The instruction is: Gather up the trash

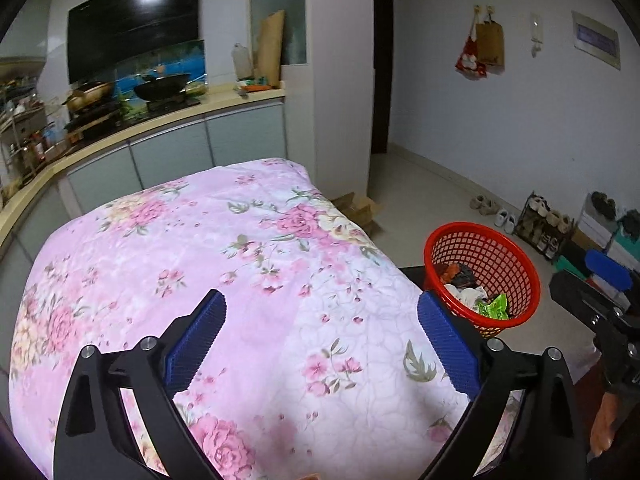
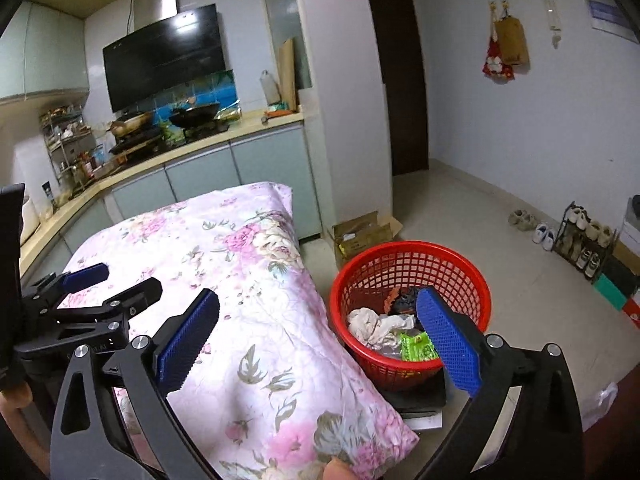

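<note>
A red mesh basket [image 1: 516,256] [image 2: 404,258] stands beside the right edge of a table under a pink floral cloth [image 1: 224,264] [image 2: 256,280]. It holds trash: crumpled white paper [image 2: 376,326], a green wrapper [image 1: 494,307] [image 2: 416,347] and dark scraps [image 1: 456,274]. My left gripper [image 1: 322,338] is open and empty above the cloth. My right gripper [image 2: 318,334] is open and empty, between the cloth's edge and the basket. The left gripper also shows in the right wrist view [image 2: 116,280], and the right gripper shows at the edge of the left wrist view [image 1: 592,284].
The basket rests on a dark flat stand [image 2: 420,398]. A cardboard box [image 2: 360,234] lies on the floor behind it. A kitchen counter [image 1: 168,120] with woks runs behind the table. A shoe rack [image 2: 584,240] and shoes line the right wall.
</note>
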Tool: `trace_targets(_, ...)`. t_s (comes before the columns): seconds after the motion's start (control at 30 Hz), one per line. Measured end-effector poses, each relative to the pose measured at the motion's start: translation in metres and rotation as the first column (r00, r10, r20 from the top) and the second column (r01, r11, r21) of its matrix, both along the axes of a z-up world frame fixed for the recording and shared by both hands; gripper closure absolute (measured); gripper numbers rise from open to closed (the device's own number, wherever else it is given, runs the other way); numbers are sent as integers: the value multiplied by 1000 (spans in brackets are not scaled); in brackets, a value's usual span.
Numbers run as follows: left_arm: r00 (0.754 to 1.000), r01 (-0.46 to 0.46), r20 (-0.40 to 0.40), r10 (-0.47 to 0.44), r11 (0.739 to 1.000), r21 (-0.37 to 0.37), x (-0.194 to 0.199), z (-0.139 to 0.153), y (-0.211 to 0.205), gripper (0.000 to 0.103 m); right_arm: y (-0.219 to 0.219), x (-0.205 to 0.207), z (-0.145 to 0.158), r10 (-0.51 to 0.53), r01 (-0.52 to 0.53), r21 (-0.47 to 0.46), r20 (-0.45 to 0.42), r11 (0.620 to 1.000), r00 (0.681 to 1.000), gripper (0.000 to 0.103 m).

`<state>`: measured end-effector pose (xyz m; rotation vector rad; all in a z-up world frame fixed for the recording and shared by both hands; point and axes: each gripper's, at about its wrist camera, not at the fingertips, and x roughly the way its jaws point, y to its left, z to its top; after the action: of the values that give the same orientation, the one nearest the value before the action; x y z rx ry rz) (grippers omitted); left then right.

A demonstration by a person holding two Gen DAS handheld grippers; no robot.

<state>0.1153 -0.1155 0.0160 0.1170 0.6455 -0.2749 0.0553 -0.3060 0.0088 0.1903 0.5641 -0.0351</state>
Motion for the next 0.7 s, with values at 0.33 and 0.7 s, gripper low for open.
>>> trace_targets(0.33,1000,10,15,-10,1000,10,-18,0,-3,7,3,-20,-7,-70,69,-18,-11,997,998,7)
trace_targets(0.7,997,4,75,-5,1000,11,-30,2,-7,7,4,-33,-10,-91,91,-36,11,995,996,7)
